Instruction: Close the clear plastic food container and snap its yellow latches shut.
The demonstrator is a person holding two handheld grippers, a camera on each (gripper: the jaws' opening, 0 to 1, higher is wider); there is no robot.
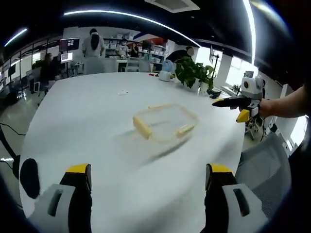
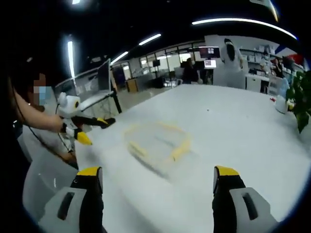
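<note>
A clear plastic food container (image 1: 165,121) with yellow latches (image 1: 142,128) lies flat near the middle of the white table (image 1: 87,121); motion blur hides whether the latches are snapped. My left gripper (image 1: 148,177) hovers short of it, jaws wide apart with nothing between them. Off the table's right edge, a hand holds my right gripper (image 1: 238,103). From the right gripper view the container (image 2: 155,141) lies just ahead of my open, empty right gripper (image 2: 158,177). My left gripper (image 2: 85,127) is held up left of the container, apart from it.
A potted plant (image 1: 194,73) and a pale jug (image 1: 165,75) stand at the table's far edge. A grey chair (image 1: 267,160) sits by the right edge. People stand at desks (image 1: 93,48) beyond the table. A small scrap (image 1: 122,92) lies on the far tabletop.
</note>
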